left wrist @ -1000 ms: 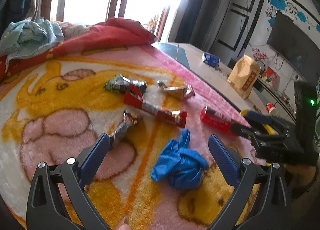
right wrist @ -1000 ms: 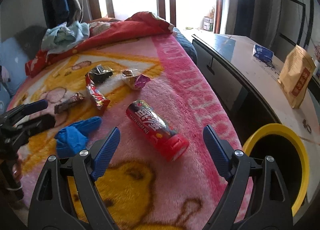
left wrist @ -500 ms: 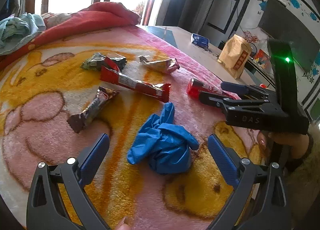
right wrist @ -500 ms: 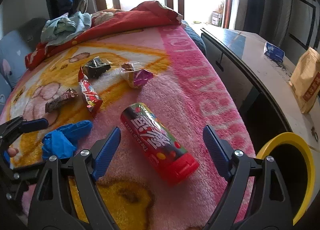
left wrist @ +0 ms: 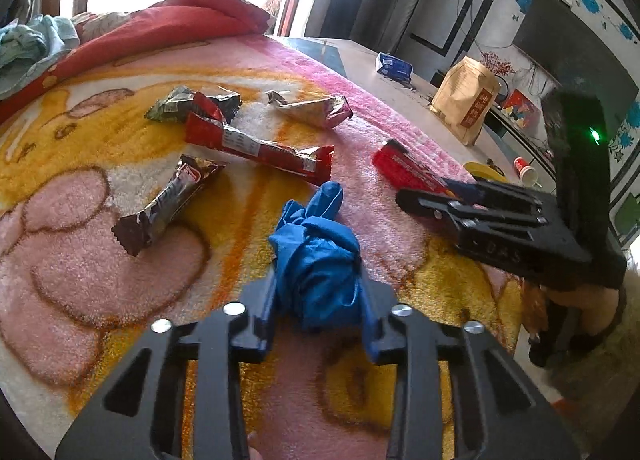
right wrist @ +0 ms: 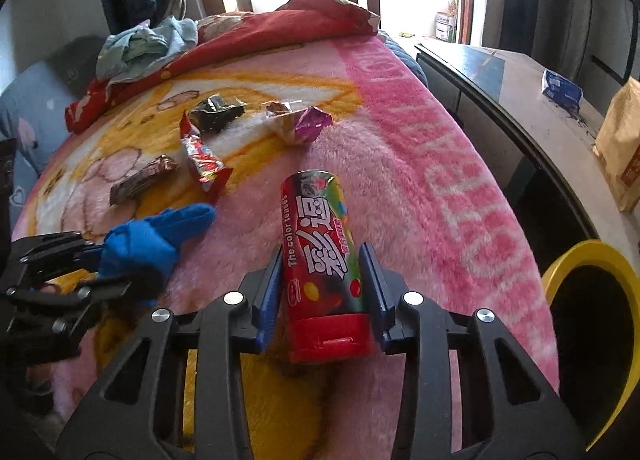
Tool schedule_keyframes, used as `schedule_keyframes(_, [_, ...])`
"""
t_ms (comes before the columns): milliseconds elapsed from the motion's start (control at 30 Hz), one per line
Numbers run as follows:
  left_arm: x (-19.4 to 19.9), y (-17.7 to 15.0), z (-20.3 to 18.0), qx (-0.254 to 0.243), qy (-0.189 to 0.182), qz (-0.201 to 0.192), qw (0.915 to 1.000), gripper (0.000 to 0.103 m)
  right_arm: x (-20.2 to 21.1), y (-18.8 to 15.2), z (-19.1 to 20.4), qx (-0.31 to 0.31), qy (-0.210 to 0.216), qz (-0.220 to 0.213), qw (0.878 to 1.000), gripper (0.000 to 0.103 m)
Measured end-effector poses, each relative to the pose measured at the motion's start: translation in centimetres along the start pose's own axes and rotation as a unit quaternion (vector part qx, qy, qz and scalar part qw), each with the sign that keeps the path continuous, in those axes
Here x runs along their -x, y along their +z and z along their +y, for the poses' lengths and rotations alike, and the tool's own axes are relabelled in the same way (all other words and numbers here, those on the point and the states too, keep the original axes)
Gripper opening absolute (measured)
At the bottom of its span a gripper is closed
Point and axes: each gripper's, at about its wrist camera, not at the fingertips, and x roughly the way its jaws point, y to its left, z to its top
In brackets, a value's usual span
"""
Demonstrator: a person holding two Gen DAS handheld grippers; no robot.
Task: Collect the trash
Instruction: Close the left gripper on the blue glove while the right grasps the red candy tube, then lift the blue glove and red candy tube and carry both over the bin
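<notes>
A crumpled blue glove (left wrist: 316, 244) lies on the pink and yellow blanket (left wrist: 80, 252). My left gripper (left wrist: 318, 288) is closing on it, and both blue pads press its sides. A red candy tube (right wrist: 316, 219) lies lengthwise, red cap toward the camera. My right gripper (right wrist: 322, 254) is closing on it, with a pad against each side of the tube. In the left wrist view the right gripper (left wrist: 432, 199) sits to the right over the tube (left wrist: 404, 167). In the right wrist view the left gripper (right wrist: 80, 264) holds the glove (right wrist: 152, 236) at the left.
Loose wrappers lie farther up the blanket: a long red one (left wrist: 260, 147), a brown bar wrapper (left wrist: 172, 195), a dark green one (left wrist: 180, 107) and a silver-magenta one (left wrist: 312, 109). A yellow-rimmed bin (right wrist: 588, 256) stands right of the bed. The side table (left wrist: 360, 67) holds a paper bag (left wrist: 466, 99).
Both grippers stood wide open earlier. The left one came down around the blue glove and closed on it. The right one closed on the red tube, which now lies straight between its fingers.
</notes>
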Motion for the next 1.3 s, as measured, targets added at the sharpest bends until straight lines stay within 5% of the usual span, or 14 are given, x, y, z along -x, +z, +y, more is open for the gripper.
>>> schedule_keyframes(633, [2.0,0.7,-1.1,-0.005,-0.030,-0.029,0.9991,0.018,4.1,-0.2,0.8,-0.032,0.032,-0.028,0.999,0.029])
schedule_keyframes(1300, [3.2,3.0,-5.3,-0.046,-0.063,-0.062,0.9950,0.018,10.1,0.0,-4.1,-0.090,-0.025,-0.096,0.991,0.029])
